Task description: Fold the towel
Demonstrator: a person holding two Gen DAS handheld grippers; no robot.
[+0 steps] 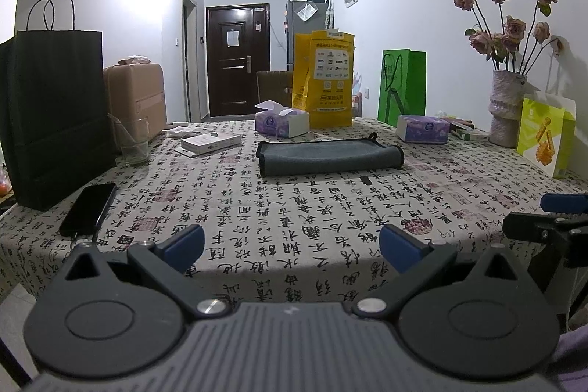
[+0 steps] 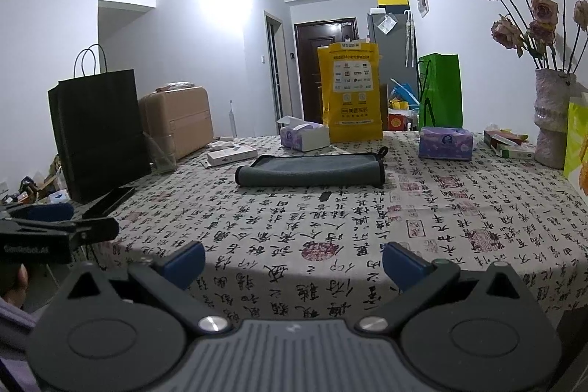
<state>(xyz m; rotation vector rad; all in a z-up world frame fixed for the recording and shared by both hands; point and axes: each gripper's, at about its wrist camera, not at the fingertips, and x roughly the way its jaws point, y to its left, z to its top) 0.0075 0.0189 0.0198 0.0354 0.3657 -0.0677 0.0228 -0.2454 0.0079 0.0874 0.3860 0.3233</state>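
A grey towel [image 1: 329, 157] with dark edging lies folded in a long flat strip on the calligraphy-print tablecloth [image 1: 294, 219], toward the far middle of the table; it also shows in the right wrist view [image 2: 310, 168]. My left gripper [image 1: 292, 247] is open and empty, held above the table's near edge, well short of the towel. My right gripper [image 2: 294, 261] is open and empty at the near edge too. Each gripper shows at the side of the other's view: the right one [image 1: 551, 226], the left one [image 2: 55, 226].
A black paper bag [image 1: 55, 120], a phone [image 1: 88, 208] and a glass [image 1: 134, 142] stand at the left. Tissue boxes [image 1: 283, 122], a yellow bag [image 1: 325, 79], a green bag [image 1: 402, 87], a flower vase [image 1: 509, 109] and small boxes [image 1: 209, 142] line the far side.
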